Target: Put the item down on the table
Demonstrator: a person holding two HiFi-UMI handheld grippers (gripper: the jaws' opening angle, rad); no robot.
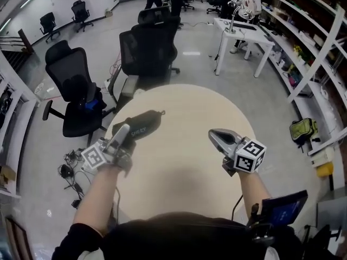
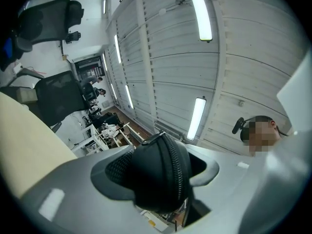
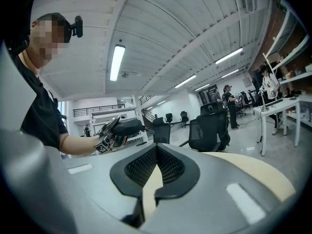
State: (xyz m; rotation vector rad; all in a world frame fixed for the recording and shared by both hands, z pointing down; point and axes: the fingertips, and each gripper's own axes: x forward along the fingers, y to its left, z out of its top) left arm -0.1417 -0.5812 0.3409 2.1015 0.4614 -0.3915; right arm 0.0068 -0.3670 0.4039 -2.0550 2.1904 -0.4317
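A black zippered case [image 1: 141, 124] hangs above the left part of the round beige table [image 1: 179, 167]. My left gripper [image 1: 123, 131] is shut on its near end, tilted upward. In the left gripper view the case [image 2: 156, 172] fills the space between the jaws, zipper facing the camera. The right gripper view shows the case [image 3: 127, 127] from the side, off the tabletop, in the left gripper [image 3: 108, 135]. My right gripper [image 1: 216, 136] floats over the table's right part, shut, with nothing in it; its pads [image 3: 168, 167] meet at the tips.
Black office chairs [image 1: 73, 91] [image 1: 149, 47] stand just beyond the table's far left edge. A white desk [image 1: 244, 34] and a person [image 1: 249, 4] are farther back. Shelving [image 1: 314, 64] runs along the right. Cables [image 1: 70, 169] lie on the floor at left.
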